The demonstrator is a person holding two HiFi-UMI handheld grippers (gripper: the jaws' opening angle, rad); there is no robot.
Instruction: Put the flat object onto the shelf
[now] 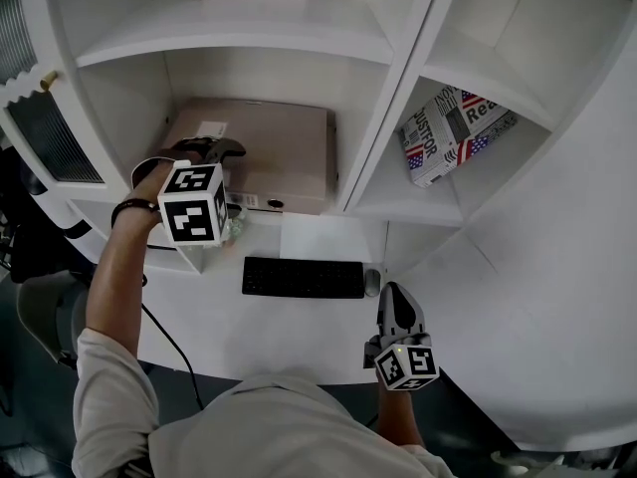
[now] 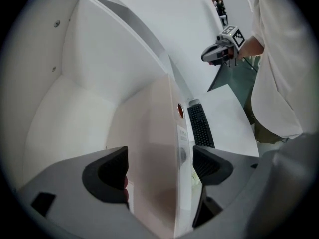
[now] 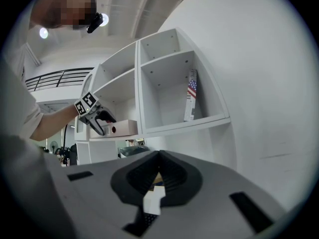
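A person seated at a white desk point(image 1: 318, 237) sets a flat, pale beige cardboard box point(image 1: 264, 147) into the lower-left compartment of a white built-in shelf unit point(image 1: 299, 28). The box lies flat on the compartment floor with most of its length inside, and its labelled front edge faces the desk at the shelf's lip. The left gripper point(image 1: 224, 147) is clamped on the box's near left corner. Its own camera shows one jaw against the broad top face and the other at the underside by the narrow front edge. The right gripper point(image 1: 393, 292) hangs low over the desk just beside a small grey mouse point(image 1: 371, 283) and a black keyboard point(image 1: 303, 277). Its jaws are pressed together on nothing and take no part in the work. In the neighbouring compartment a box printed with stars and stripes point(image 1: 456, 132) leans against the wall, well apart from the action. The placing looks all but finished, since the shelf appears to carry the box. What seems left is a last nudge inward if the front edge overhangs, then letting go and drawing the left gripper clear without dragging the box back out.
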